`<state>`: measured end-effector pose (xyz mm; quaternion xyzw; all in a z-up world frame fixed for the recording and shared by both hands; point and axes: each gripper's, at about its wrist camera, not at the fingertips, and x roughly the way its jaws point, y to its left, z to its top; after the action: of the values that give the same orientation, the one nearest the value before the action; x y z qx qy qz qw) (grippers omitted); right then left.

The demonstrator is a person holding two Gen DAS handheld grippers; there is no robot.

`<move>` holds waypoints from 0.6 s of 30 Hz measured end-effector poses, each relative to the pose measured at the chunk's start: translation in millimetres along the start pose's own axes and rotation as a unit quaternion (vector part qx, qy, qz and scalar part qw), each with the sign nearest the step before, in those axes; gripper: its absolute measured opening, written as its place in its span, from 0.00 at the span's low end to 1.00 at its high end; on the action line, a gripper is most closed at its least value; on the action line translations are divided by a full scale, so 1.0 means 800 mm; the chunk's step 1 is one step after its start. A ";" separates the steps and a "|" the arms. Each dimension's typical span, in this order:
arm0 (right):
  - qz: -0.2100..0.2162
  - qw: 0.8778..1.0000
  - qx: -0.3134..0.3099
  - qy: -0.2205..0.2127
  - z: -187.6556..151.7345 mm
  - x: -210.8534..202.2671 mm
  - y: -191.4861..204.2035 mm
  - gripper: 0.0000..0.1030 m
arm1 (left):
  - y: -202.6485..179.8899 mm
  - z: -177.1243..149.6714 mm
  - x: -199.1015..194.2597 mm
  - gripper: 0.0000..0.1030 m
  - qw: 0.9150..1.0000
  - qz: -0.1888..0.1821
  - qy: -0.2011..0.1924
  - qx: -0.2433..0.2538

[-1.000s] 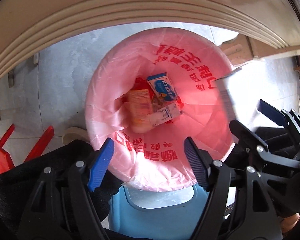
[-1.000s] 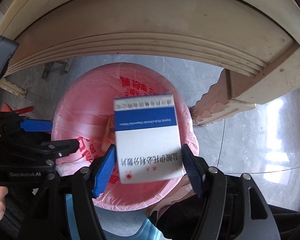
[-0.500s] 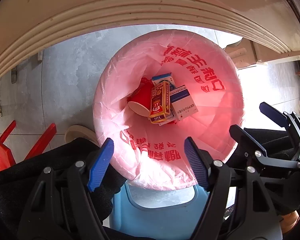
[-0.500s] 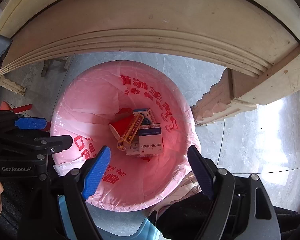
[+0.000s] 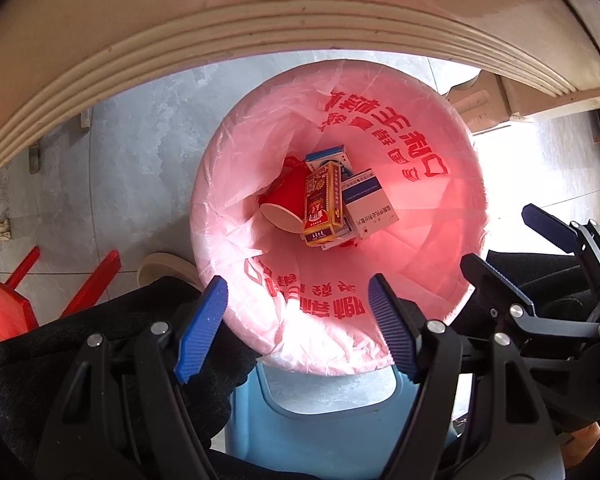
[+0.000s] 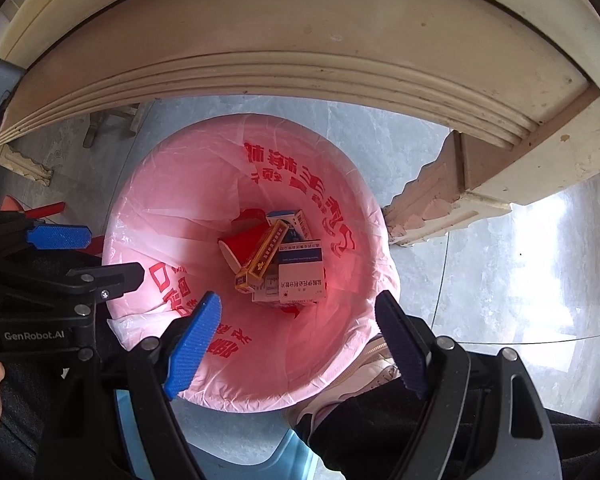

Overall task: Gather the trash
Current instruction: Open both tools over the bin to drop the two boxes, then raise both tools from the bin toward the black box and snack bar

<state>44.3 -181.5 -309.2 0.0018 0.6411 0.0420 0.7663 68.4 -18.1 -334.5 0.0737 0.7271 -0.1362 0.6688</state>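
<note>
A bin lined with a pink bag [image 5: 440, 208] [image 6: 172, 216] stands on the floor below both grippers. At its bottom lie a red paper cup [image 5: 286, 198] [image 6: 246, 246], a red and gold carton [image 5: 322, 204] [image 6: 264, 258], a white and blue medicine box [image 5: 368, 204] [image 6: 302, 276] and a blue and white box [image 5: 326, 156] [image 6: 290, 218]. My left gripper [image 5: 296, 328] is open and empty above the bin's near rim. My right gripper [image 6: 296, 344] is open and empty above the same rim; it also shows at the right of the left wrist view [image 5: 512, 244].
A cream table edge [image 5: 228, 32] [image 6: 284, 60] arches over the bin. A carved table leg [image 6: 444, 204] stands right of it. A blue plastic stool [image 5: 324, 420] is under the grippers. A red stool [image 5: 4, 308] stands at the left. The floor is grey tile.
The white and blue box left my right gripper and dropped into the bin, where it now lies. The trash inside shifted. Both grippers stay open above the rim.
</note>
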 end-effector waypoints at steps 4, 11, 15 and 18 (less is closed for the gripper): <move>0.017 1.000 -0.007 -0.002 -0.004 -0.020 0.004 0.75 | -0.001 -0.015 -0.031 0.69 1.000 0.011 -0.016 0.021; 0.097 0.994 -0.053 -0.012 0.010 -0.114 0.003 0.75 | -0.005 -0.046 -0.141 0.69 0.983 0.072 -0.034 0.168; 0.130 0.983 -0.126 -0.014 0.052 -0.205 0.007 0.84 | 0.001 -0.052 -0.229 0.76 0.961 0.086 -0.038 0.261; 0.154 0.970 -0.189 -0.016 0.101 -0.277 0.015 0.90 | 0.006 -0.044 -0.307 0.79 0.946 0.057 -0.054 0.315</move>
<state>84.5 -180.0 -76.8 -0.0433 0.6011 0.2798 0.7473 59.6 15.7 -89.0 0.3146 0.6046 -0.3237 0.6563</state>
